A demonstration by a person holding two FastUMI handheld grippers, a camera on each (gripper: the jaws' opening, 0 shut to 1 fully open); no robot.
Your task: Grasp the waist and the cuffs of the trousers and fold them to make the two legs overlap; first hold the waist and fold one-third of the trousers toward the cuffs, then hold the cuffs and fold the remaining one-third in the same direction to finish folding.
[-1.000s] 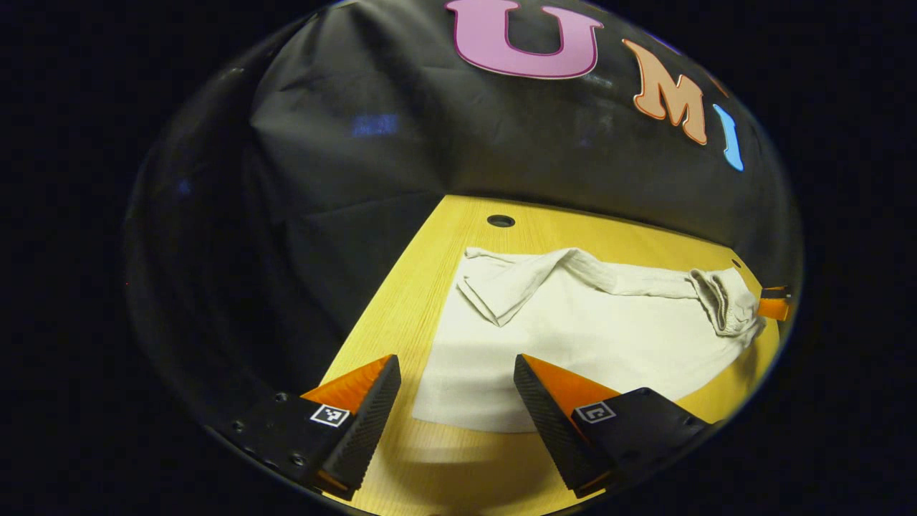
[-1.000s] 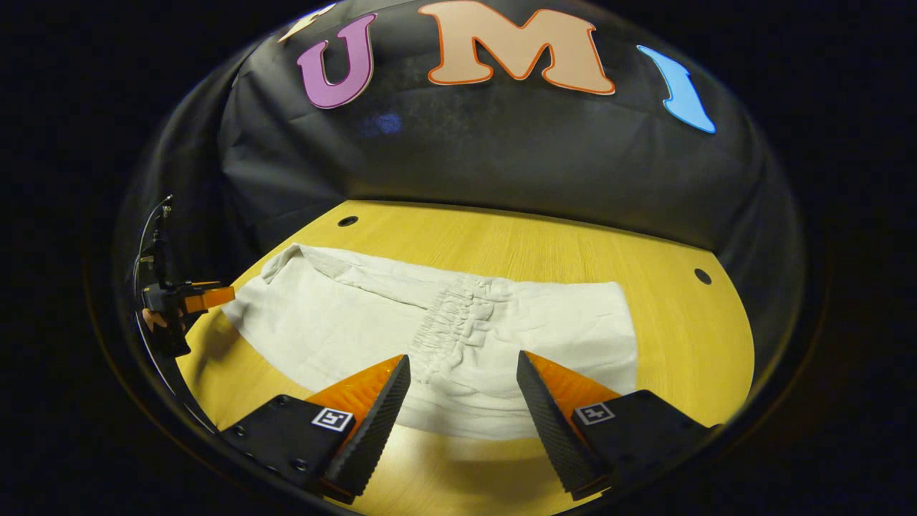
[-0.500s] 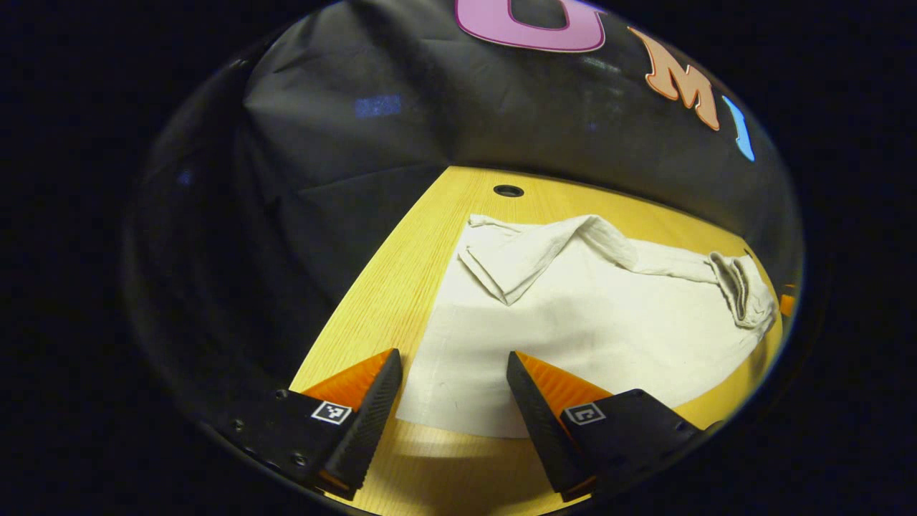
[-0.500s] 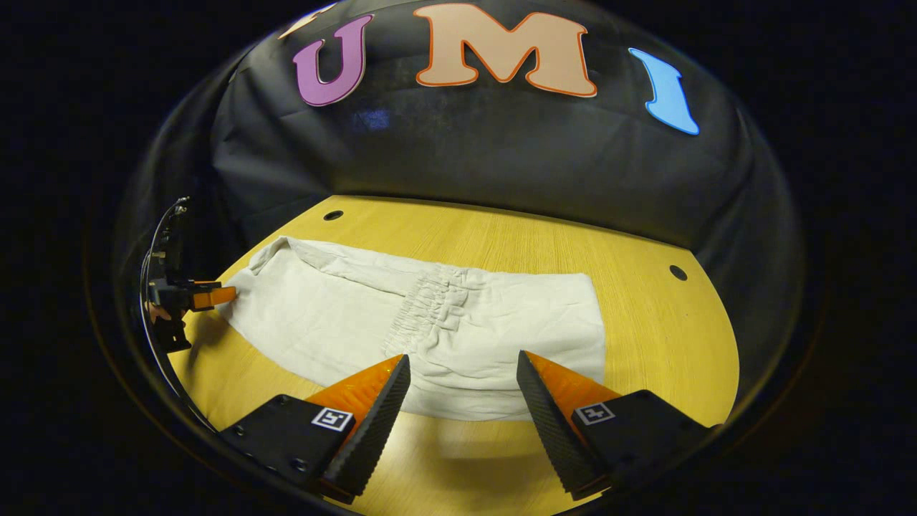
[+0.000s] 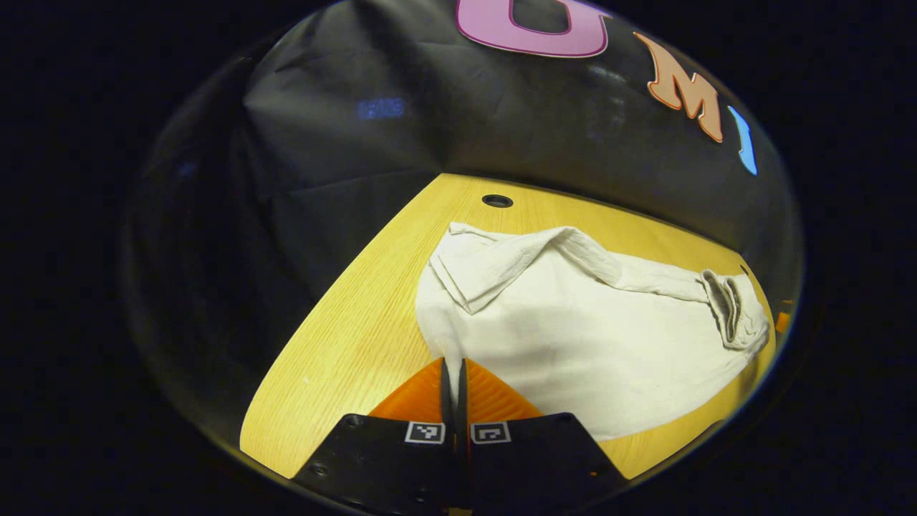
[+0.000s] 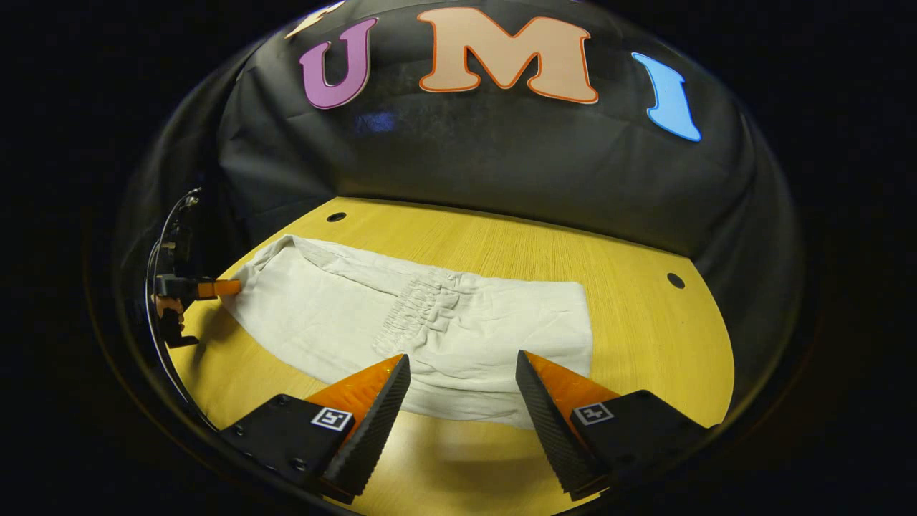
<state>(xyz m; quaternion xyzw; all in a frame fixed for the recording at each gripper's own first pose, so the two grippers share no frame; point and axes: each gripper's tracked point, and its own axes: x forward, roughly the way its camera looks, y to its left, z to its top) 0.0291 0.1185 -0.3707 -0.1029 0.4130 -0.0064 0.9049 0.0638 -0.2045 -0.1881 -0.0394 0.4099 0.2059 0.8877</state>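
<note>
In the left gripper view, your left gripper (image 5: pixel 453 373) is clenched on the near left corner of the trousers (image 5: pixel 573 337), at the cuff end; the cloth rises to a small peak between the fingers. The rest of the trousers lies flat on the bench (image 5: pixel 344 344), with a turned-over flap at the far left and the gathered waist (image 5: pixel 727 308) off to the right.

In the right gripper view, your right gripper (image 6: pixel 462 373) is spread wide, its fingers poised just above the near edge of the trousers (image 6: pixel 322 315), right of the gathered waist (image 6: pixel 423 308) (nothing is held yet). The left gripper (image 6: pixel 215 288) shows at the far left, touching the cloth's end.

You appear to be in the first step, the fold that overlaps the legs. Next, lower the right gripper onto the waist edge and close before lifting both ends together.
</note>
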